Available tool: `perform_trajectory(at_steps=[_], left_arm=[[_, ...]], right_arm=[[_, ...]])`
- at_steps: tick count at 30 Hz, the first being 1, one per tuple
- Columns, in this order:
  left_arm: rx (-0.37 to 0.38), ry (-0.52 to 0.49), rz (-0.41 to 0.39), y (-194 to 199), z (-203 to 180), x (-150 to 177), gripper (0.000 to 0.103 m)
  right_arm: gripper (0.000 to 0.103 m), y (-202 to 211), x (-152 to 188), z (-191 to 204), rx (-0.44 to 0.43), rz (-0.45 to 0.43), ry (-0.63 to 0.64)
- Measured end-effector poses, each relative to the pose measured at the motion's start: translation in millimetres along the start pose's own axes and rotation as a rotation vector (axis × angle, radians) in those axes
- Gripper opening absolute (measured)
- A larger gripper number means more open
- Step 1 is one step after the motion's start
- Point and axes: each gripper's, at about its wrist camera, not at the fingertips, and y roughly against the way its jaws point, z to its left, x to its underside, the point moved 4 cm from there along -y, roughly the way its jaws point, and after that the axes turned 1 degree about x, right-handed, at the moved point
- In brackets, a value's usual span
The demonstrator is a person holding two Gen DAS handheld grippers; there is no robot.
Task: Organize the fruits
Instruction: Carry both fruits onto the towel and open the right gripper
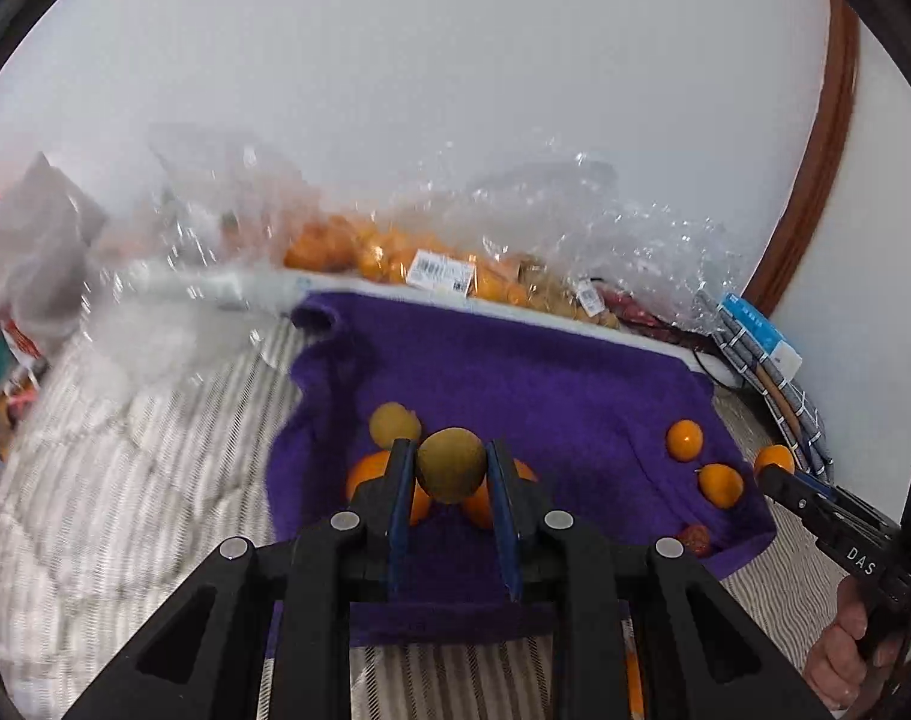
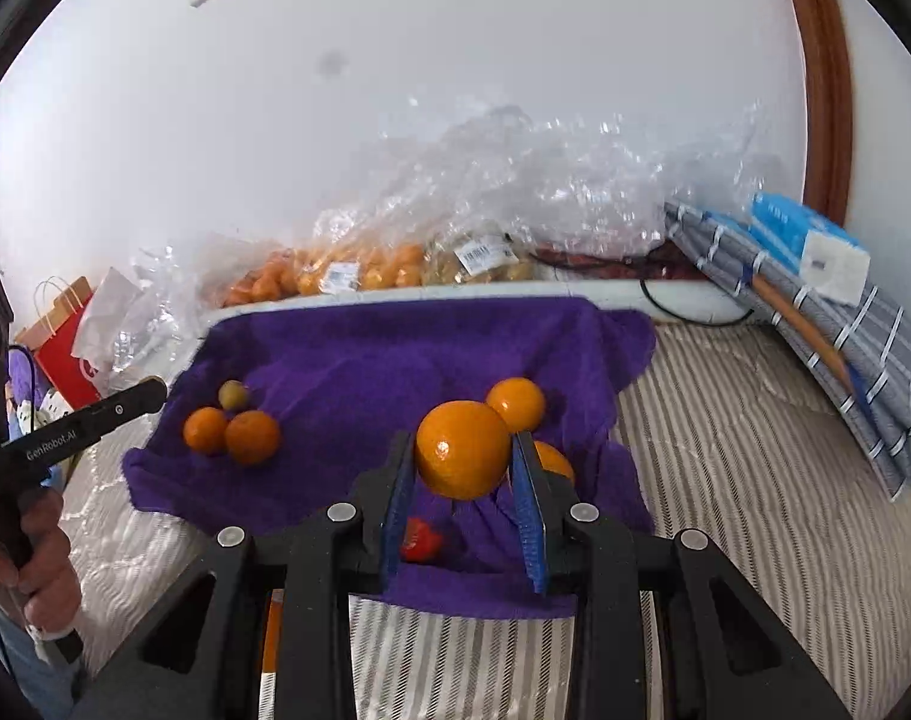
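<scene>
Your left gripper (image 1: 450,465) is clenching a smooth, round olive-green fruit (image 1: 451,464) above the fuzzy purple towel (image 1: 515,378), over two oranges. Your right gripper (image 2: 463,453) is gripping a glossy orange (image 2: 463,449) above the same towel, which is lying on a striped quilted bedspread (image 2: 725,420). Crinkly clear plastic bags (image 2: 515,180) of fruit are resting against a plain white wall (image 2: 455,30).

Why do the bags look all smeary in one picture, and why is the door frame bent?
In the left wrist view the clear plastic bags are streaked with motion blur, while the held green-brown fruit stays sharp; in the right wrist view the bags look crisper, with sparkly glare, and the held orange carries a small shine; in both views the fisheye lens curves the brown door frame and darkens the corners.
</scene>
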Motion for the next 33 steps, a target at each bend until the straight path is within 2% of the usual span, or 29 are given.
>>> perform_trajectory(at_steps=[3,4,7,12,19,28,31,33], left_arm=[[0.011,0.014,0.039,-11,4,8,0.023],[0.020,0.010,0.036,-11,5,9,0.023],[0.000,0.000,0.033,-11,8,10,0.023],[0.053,0.056,0.097,-22,13,15,0.023],[0.064,0.028,0.111,-22,3,19,0.023],[0.032,0.002,0.124,-28,2,22,0.023],[0.035,0.002,0.127,-28,3,22,0.023],[0.035,0.000,0.127,-28,3,22,0.023]], right_arm=[[0.032,-13,8,-7,0.000,0.015,-0.015],[0.032,-19,10,-8,-0.003,0.047,-0.020],[0.032,-25,13,-5,-0.018,0.060,-0.017],[0.032,-35,18,-7,-0.017,0.093,-0.016],[0.032,-37,20,-6,-0.021,0.096,-0.021],[0.032,-38,21,-9,-0.028,0.109,-0.034],[0.040,-36,20,-9,-0.036,0.101,-0.032],[0.040,-34,20,-8,-0.038,0.092,-0.035]])
